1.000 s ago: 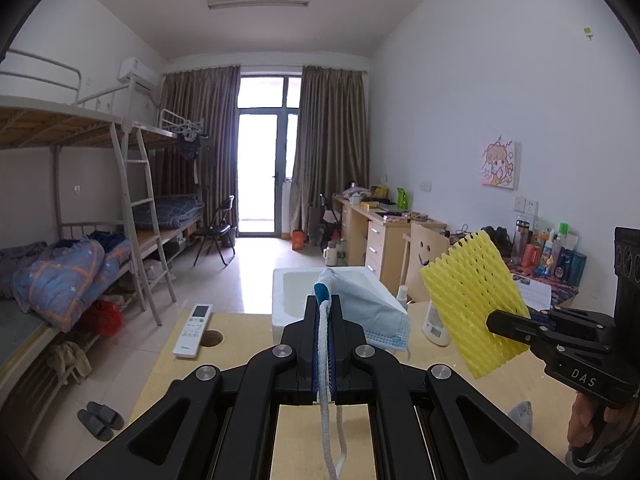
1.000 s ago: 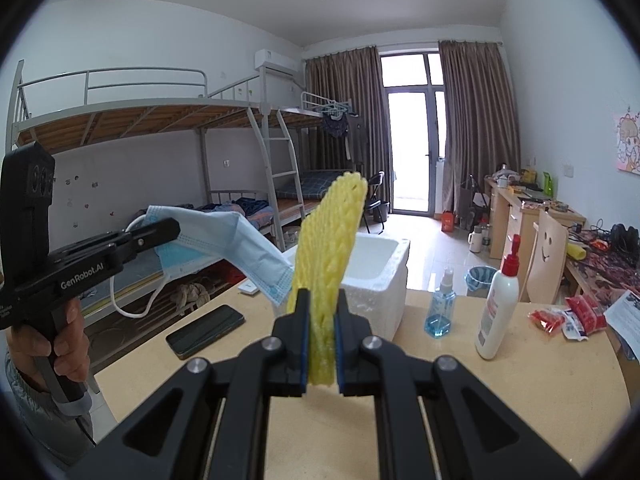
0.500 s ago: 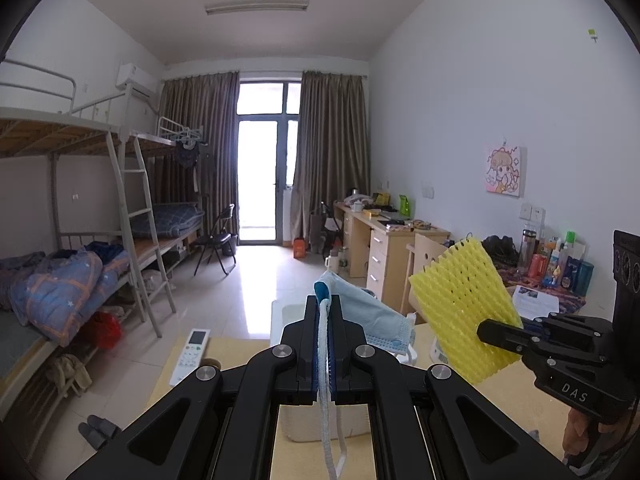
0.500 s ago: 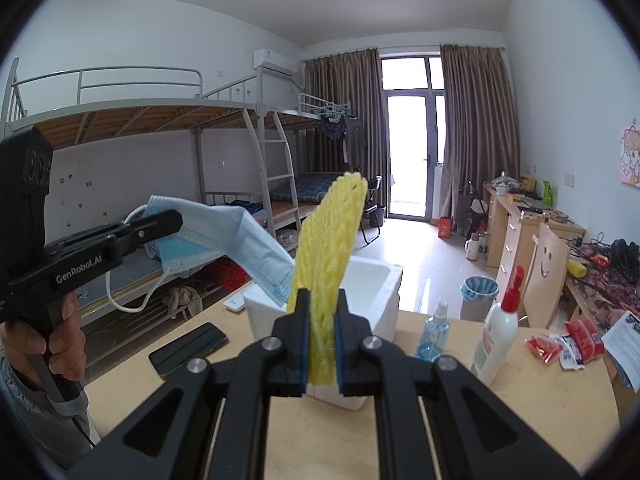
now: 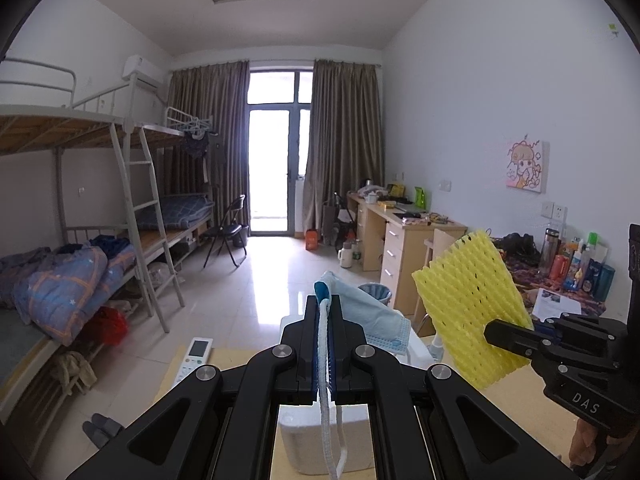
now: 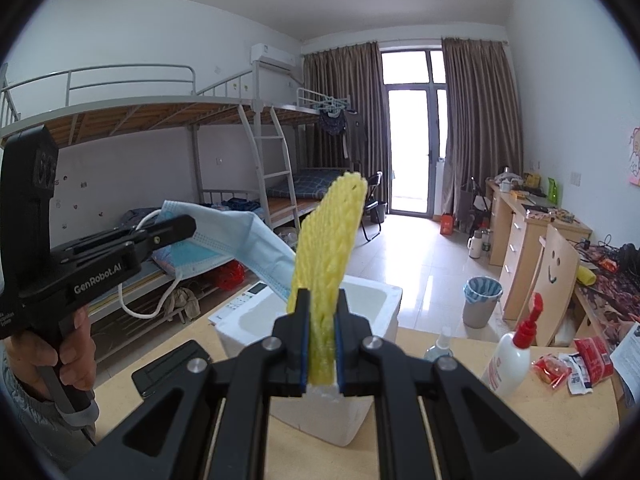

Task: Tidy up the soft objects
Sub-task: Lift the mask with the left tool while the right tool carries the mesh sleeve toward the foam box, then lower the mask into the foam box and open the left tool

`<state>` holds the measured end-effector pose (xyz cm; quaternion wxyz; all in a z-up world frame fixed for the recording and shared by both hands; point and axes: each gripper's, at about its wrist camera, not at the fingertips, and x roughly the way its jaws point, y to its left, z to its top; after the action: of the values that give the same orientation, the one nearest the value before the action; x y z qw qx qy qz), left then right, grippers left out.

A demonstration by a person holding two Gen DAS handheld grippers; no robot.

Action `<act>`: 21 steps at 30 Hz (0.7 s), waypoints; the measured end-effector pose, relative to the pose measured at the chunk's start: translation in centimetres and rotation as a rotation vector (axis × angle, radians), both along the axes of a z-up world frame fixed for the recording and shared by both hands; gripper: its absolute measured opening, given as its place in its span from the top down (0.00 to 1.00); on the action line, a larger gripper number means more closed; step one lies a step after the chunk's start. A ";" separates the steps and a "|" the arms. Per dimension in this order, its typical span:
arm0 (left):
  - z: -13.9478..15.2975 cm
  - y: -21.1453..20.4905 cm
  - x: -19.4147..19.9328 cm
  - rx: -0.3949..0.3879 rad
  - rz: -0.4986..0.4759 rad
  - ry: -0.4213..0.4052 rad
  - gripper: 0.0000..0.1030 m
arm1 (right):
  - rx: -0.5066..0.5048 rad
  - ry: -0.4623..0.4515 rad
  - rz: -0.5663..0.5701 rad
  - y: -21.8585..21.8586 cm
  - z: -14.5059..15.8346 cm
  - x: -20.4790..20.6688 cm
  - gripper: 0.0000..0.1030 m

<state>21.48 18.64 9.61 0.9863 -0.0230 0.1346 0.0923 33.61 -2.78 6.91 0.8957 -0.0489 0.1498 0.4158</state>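
Gripping face mask (image 5: 362,314) in left tongs (image 5: 324,344), yellow foam net (image 6: 330,248) in right tongs (image 6: 322,344), over foam box (image 6: 384,300).

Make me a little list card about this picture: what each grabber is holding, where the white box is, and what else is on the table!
left gripper: shut on the blue face mask
right gripper: shut on the yellow foam net
white foam box: open, on the table, just beyond both grippers
items in box: none visible
also on table: remote, phone, white bottle with red pump, small spray bottle, red snack packets
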 end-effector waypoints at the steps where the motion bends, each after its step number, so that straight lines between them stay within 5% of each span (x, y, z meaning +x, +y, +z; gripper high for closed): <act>1: -0.1 0.1 0.3 -0.002 0.001 0.005 0.97 | -0.005 0.003 -0.003 0.4 -0.2 0.4 0.88; 21: -1.8 0.2 5.0 -0.004 0.001 0.071 0.97 | -0.003 0.037 -0.021 1.4 -0.4 2.2 0.88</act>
<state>26.46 18.84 7.81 0.9808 -0.0216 0.1696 0.0934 35.86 -1.38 6.46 0.8970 -0.0410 0.1675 0.4071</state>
